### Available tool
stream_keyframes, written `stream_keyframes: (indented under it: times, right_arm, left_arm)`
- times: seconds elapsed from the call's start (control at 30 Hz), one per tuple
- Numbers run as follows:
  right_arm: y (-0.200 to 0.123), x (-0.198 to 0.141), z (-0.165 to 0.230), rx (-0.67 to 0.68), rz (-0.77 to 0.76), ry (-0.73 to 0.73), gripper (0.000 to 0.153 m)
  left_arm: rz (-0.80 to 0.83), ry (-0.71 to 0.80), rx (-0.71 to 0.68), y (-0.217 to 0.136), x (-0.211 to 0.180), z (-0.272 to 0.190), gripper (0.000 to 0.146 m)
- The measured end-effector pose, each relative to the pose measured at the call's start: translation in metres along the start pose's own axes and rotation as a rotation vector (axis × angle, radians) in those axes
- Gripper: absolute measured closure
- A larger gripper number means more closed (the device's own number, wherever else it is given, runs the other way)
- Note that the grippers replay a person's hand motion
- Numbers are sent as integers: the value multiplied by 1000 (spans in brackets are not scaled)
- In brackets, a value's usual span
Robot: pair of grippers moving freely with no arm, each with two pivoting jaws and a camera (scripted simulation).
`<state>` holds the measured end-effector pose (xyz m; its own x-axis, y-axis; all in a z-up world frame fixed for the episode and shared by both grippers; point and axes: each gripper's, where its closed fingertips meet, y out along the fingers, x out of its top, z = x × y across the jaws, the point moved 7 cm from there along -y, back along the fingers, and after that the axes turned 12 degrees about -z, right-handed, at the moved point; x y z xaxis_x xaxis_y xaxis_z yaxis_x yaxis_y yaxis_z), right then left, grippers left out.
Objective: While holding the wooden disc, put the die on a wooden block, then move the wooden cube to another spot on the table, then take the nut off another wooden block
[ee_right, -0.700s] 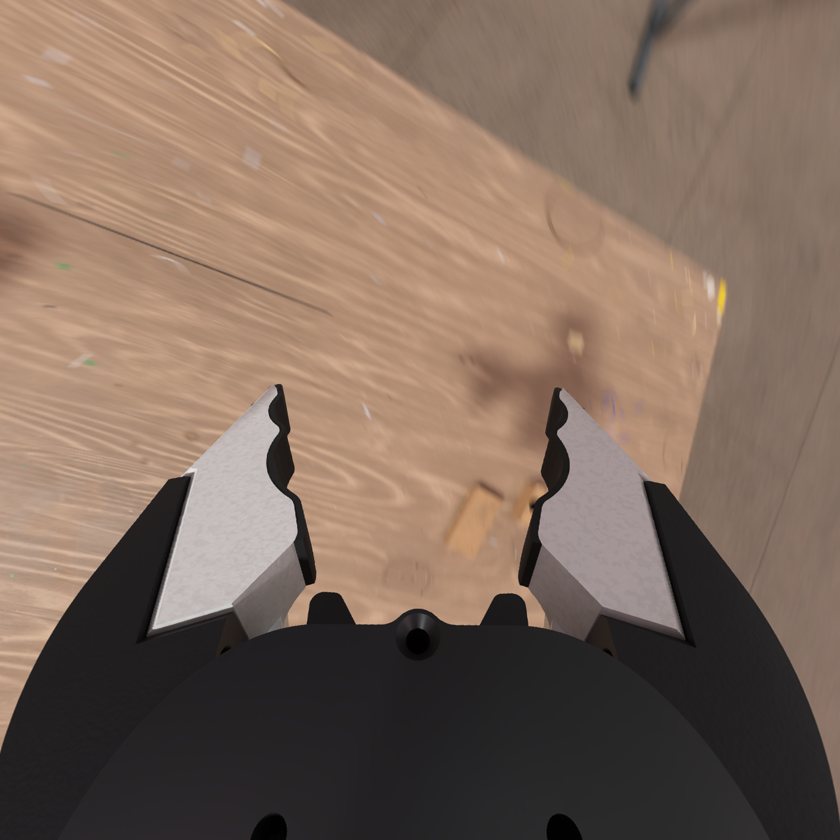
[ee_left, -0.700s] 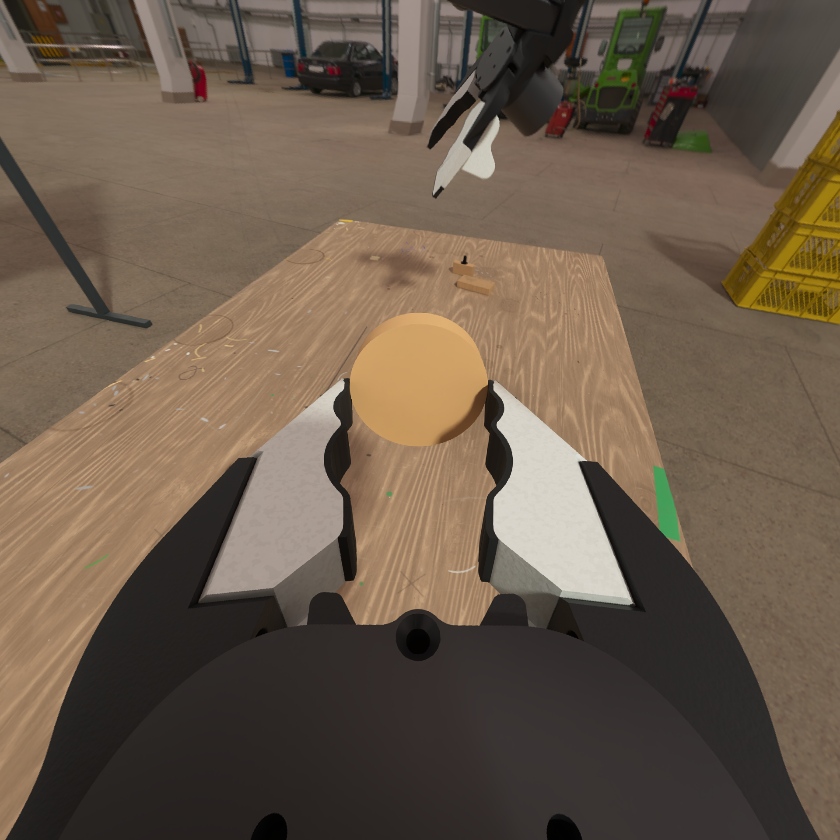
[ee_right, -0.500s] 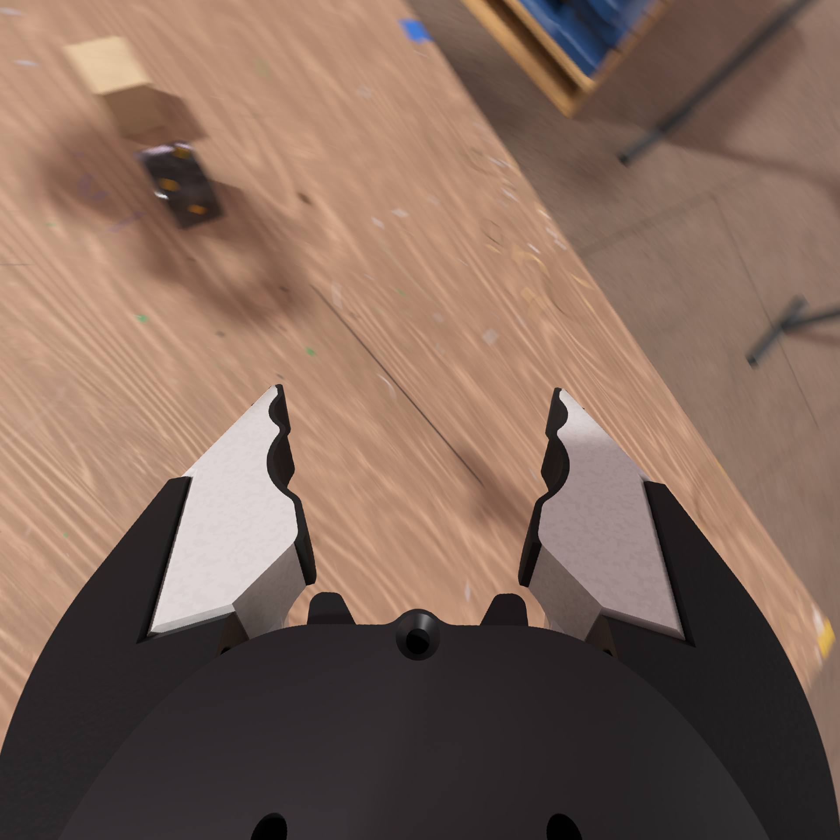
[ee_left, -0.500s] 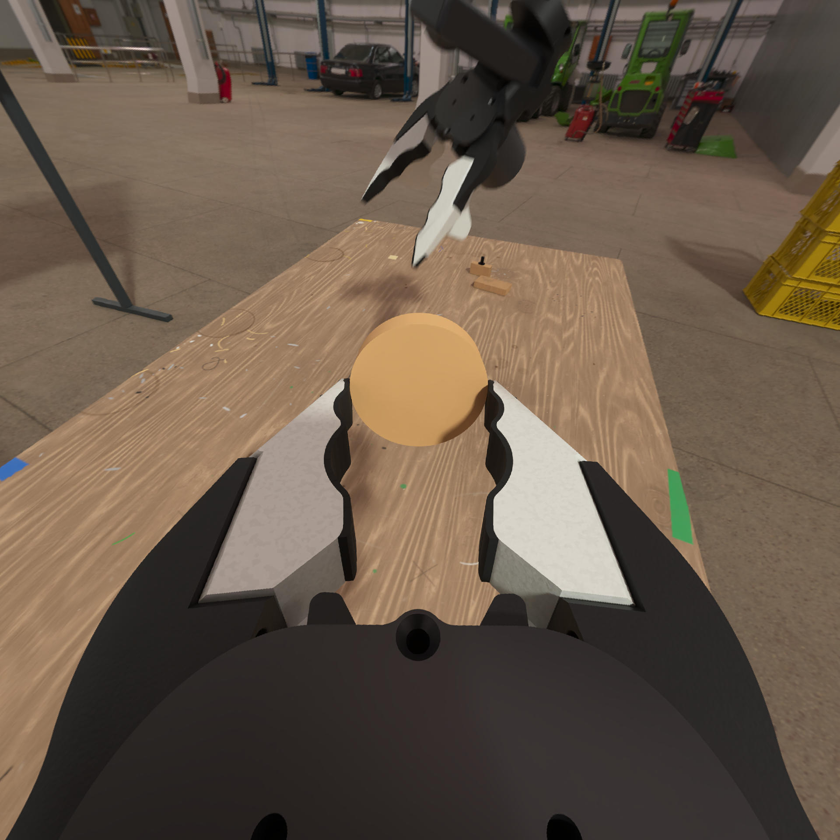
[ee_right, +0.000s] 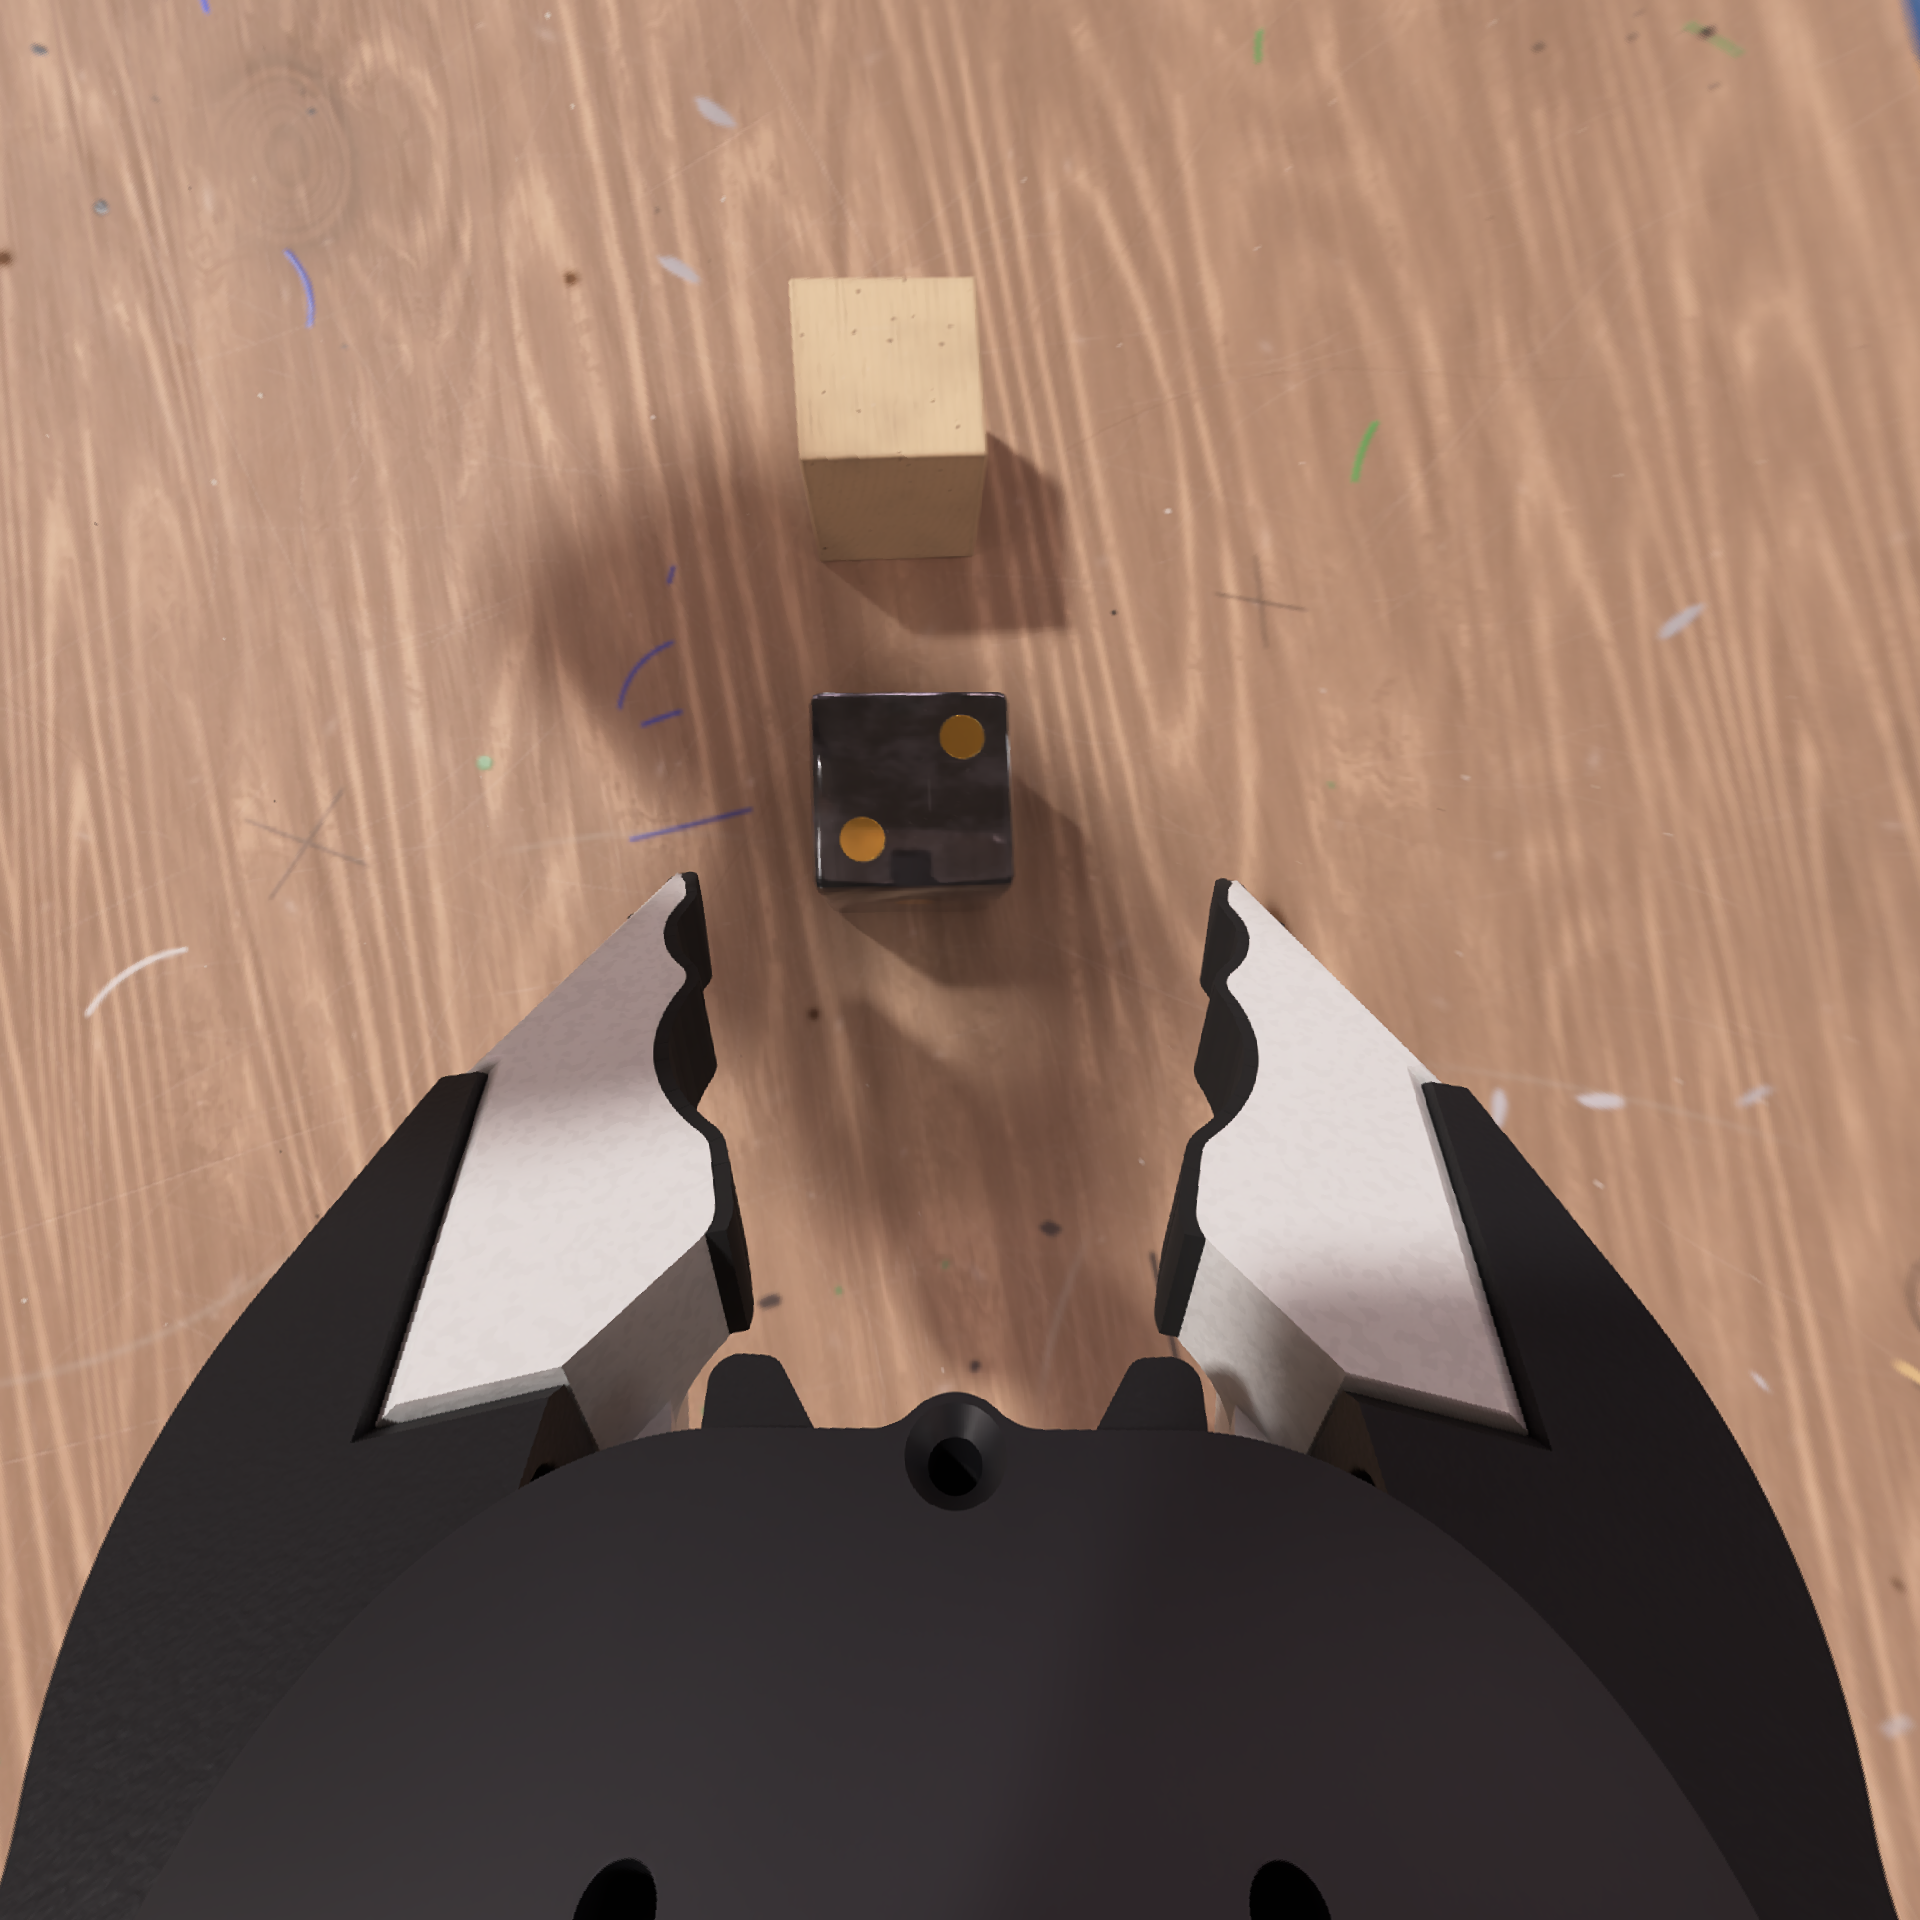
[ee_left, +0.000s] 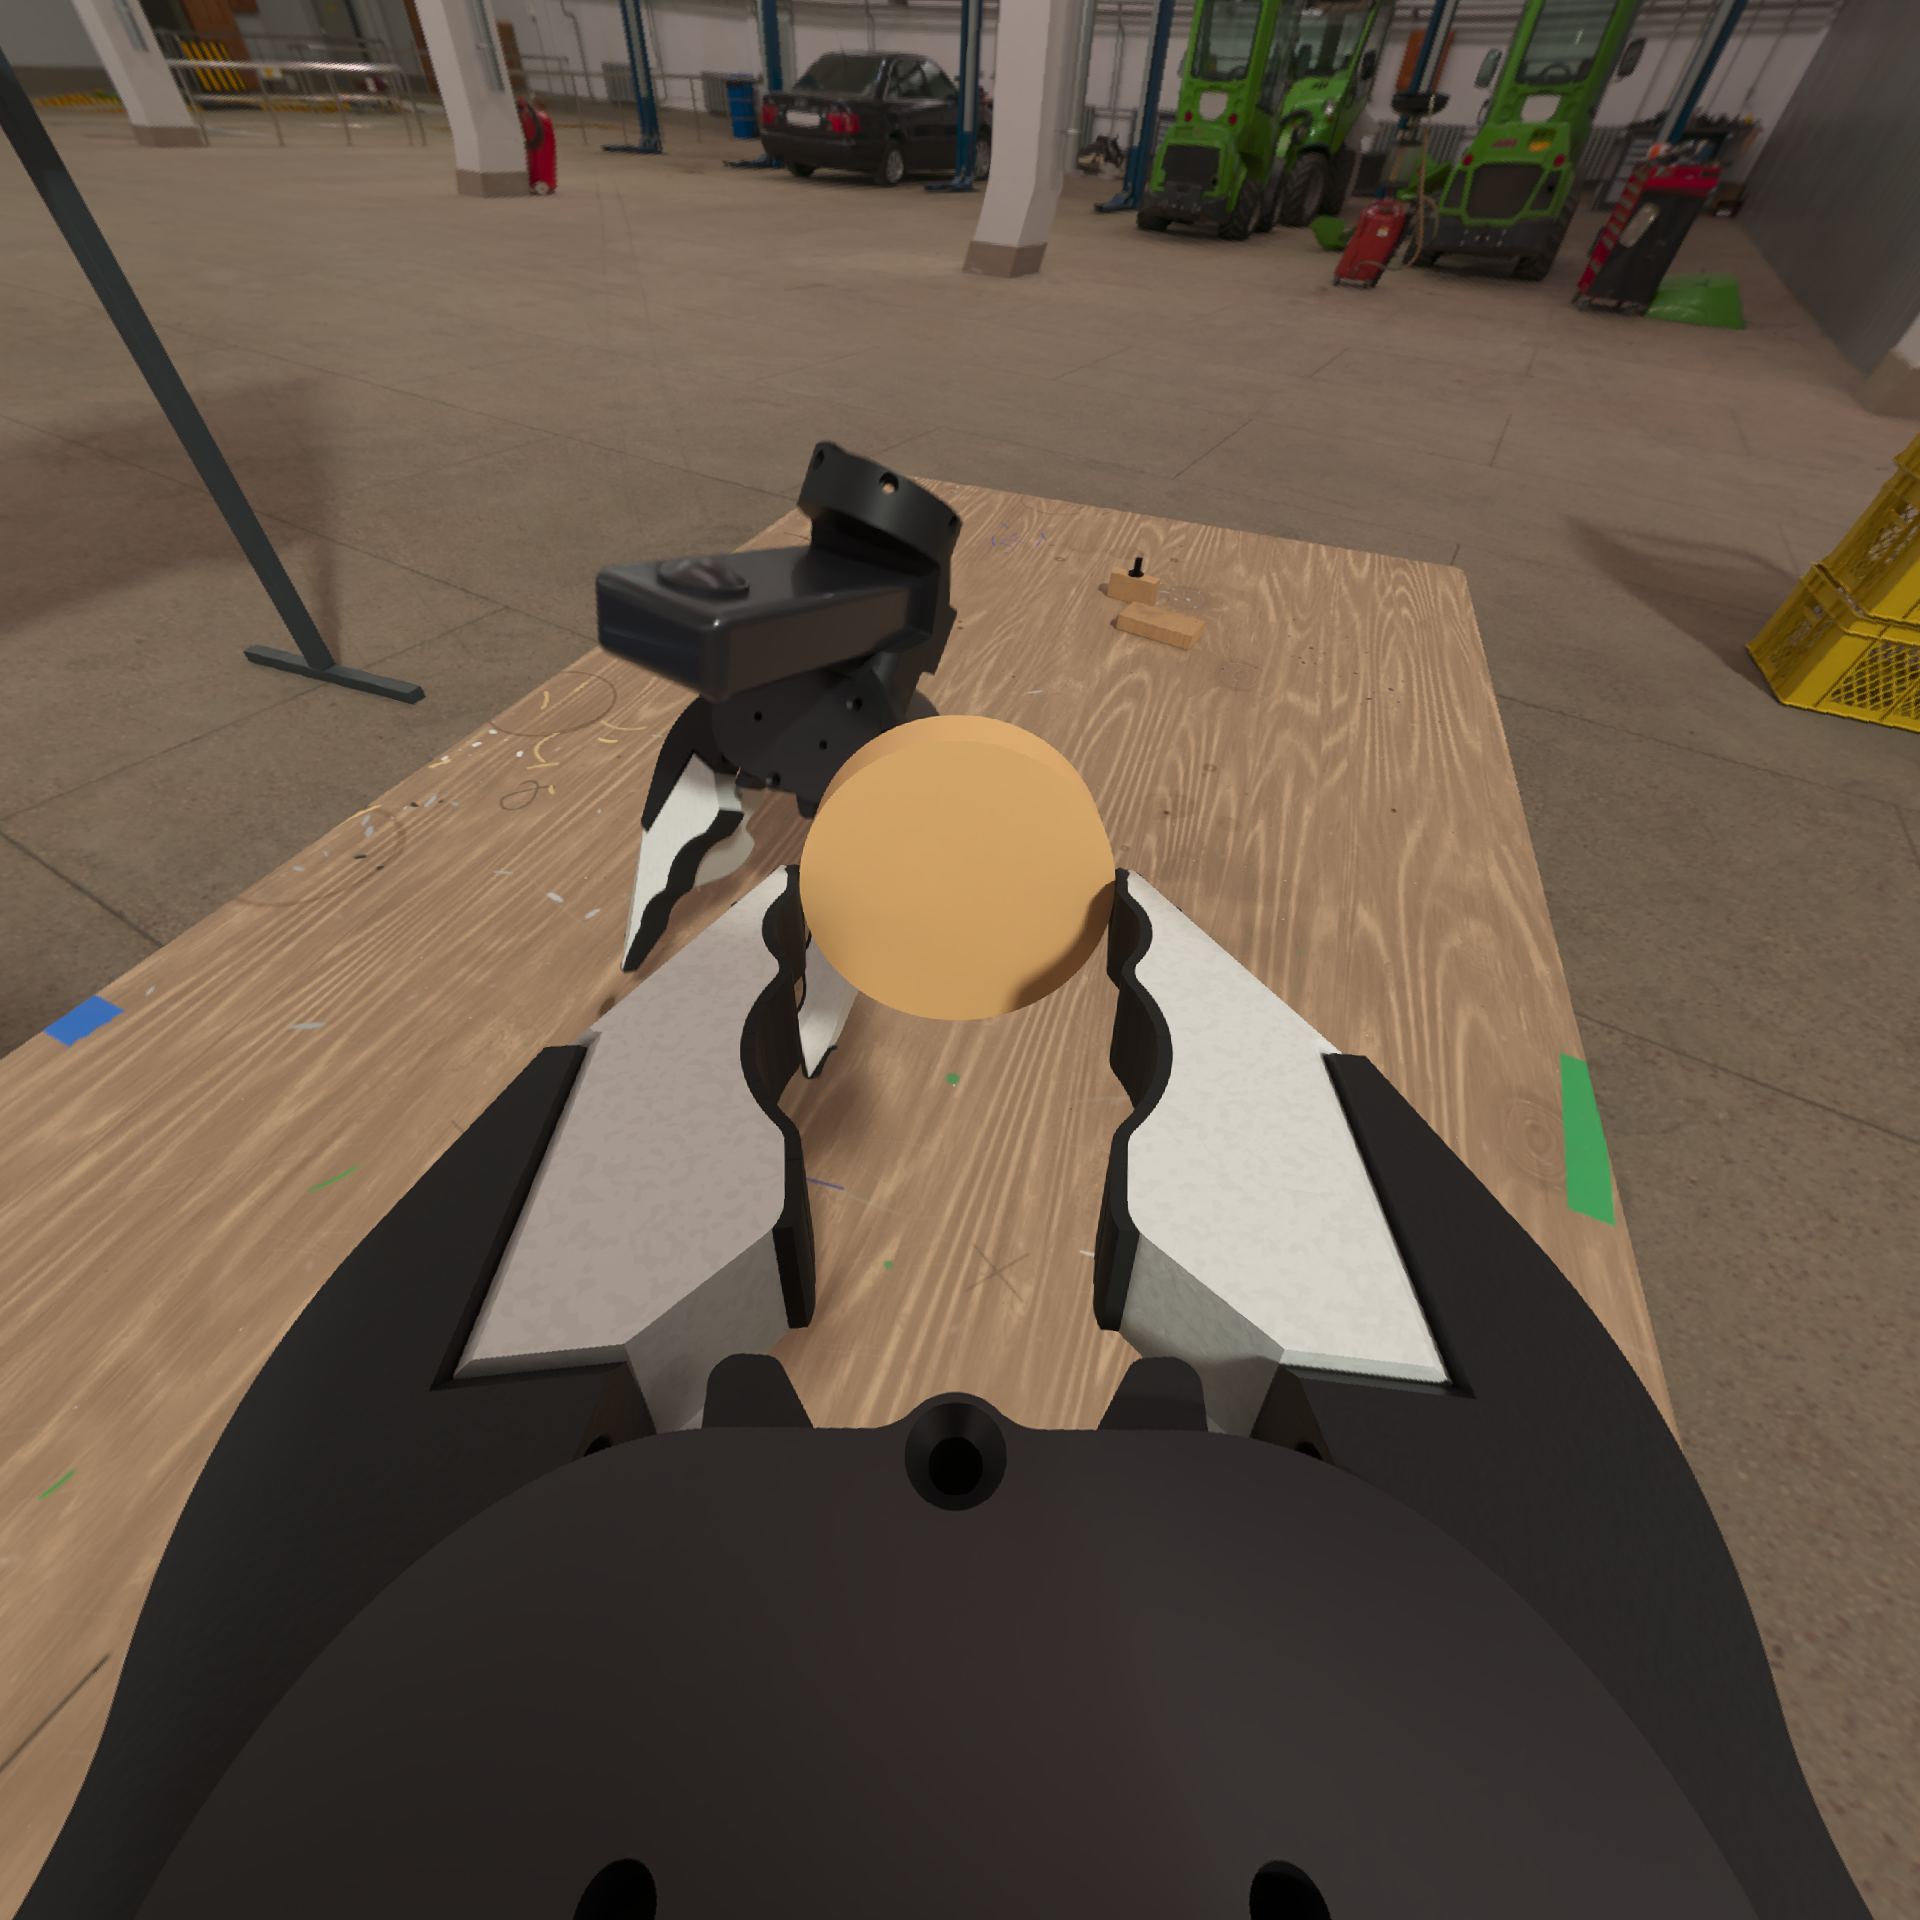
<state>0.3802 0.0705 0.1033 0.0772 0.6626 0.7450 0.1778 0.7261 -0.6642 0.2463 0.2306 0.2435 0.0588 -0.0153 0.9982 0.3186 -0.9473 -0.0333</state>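
Observation:
My left gripper (ee_left: pixel 956 883) is shut on the round wooden disc (ee_left: pixel 956 868) and holds it above the wooden table (ee_left: pixel 1351 831). My right gripper (ee_right: pixel 956 914) is open and empty, pointing down at the table (ee_right: pixel 416 416). The black die (ee_right: pixel 911 790) with orange pips lies just ahead of its fingertips. The wooden cube (ee_right: pixel 886 416) stands beyond the die, a small gap apart. The right gripper's black body (ee_left: pixel 769 634) shows in the left wrist view, left of the disc. At the table's far end a small wooden block (ee_left: pixel 1132 590) carries a dark nut (ee_left: pixel 1136 566), next to a flat wooden block (ee_left: pixel 1158 627).
Yellow crates (ee_left: pixel 1860 623) stand on the floor to the right of the table. A dark metal stand (ee_left: pixel 312 665) is on the floor to the left. A green tape strip (ee_left: pixel 1584 1138) marks the right table edge and a blue one (ee_left: pixel 83 1018) the left.
My right gripper came from high over the table's far end toward the near part and lowered, still open; the die and the cube now lie in front of its fingers. My left gripper keeps the disc.

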Motion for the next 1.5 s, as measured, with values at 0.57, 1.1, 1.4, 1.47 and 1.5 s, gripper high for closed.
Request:
stream_keyframes:
  times: [0.57,1.1,1.4,1.47,1.5]
  right_arm:
    - [-10,-1,-2,-2,-28,36,106]
    - [-408,-124,-2,-872,137,561,106]
    - [-420,-290,28,-986,255,975,106]
    - [-415,-311,29,-989,252,1029,106]
    - [-413,-319,29,-990,254,1051,106]
  left_arm:
    - [2,21,-5,1,2,-6,87]
    - [33,39,-41,14,0,-20,87]
    - [72,43,-64,26,-6,-26,87]
    - [77,45,-65,27,-7,-26,87]
    - [76,44,-64,27,-7,-26,87]
